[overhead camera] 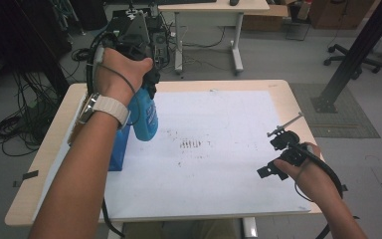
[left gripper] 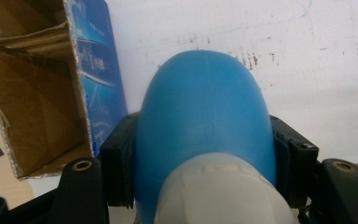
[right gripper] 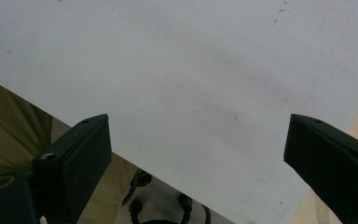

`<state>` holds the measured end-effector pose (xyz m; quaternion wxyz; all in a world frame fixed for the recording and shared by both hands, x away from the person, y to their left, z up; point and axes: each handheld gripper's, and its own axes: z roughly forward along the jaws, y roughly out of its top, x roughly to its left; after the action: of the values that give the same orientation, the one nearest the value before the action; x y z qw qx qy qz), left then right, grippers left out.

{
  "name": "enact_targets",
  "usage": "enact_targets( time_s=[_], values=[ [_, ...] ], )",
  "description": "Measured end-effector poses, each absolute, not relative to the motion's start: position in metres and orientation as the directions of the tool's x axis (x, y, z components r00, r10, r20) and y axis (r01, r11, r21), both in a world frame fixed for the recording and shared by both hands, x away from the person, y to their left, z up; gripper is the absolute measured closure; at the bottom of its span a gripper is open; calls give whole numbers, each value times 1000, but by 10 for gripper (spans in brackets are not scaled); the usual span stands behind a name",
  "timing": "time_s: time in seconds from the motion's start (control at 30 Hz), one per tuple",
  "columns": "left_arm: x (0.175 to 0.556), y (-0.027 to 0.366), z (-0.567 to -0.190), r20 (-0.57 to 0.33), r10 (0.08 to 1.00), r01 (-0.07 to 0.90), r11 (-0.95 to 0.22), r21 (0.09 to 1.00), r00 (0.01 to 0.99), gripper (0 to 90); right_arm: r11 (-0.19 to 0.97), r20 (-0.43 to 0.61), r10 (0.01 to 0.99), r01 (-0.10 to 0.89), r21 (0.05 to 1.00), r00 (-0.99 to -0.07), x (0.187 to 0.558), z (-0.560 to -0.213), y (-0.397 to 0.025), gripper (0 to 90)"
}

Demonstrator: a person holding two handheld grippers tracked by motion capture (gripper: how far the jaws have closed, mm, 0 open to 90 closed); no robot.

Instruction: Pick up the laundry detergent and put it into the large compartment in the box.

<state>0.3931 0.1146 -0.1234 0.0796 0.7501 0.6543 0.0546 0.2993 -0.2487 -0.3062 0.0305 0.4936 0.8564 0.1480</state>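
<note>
- Left gripper point(left gripper: 200, 154) clamps a blue bottle point(left gripper: 203, 112) above the white sheet point(overhead camera: 219, 149), beside an open box point(left gripper: 42, 93); its lower end is cut off.
- Right gripper point(right gripper: 196, 140) gapes wide, holding nothing, over the sheet's near edge.

The left gripper point(left gripper: 200, 154) clamps a blue bottle point(left gripper: 203, 107) between its jaws, apparently above the white sheet point(left gripper: 261, 28); an open blue box point(left gripper: 42, 93) lies at left.

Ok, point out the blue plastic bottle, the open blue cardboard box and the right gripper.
Blue plastic bottle point(left gripper: 200, 107): left gripper view, on its rounded blue body.
Open blue cardboard box point(left gripper: 42, 102): left gripper view, on its brown inner wall.
Right gripper point(right gripper: 198, 140): right gripper view, midway between its spread black fingers.
</note>
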Motion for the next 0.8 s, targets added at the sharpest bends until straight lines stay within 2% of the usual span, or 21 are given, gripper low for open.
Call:
enact_targets(
  time_s=[0.8],
  values=[
    [391,146,-97,-33,993,971,-100,219,109,375,464,90,859,840,281,-504,299,-304,-252,77]
  ],
)
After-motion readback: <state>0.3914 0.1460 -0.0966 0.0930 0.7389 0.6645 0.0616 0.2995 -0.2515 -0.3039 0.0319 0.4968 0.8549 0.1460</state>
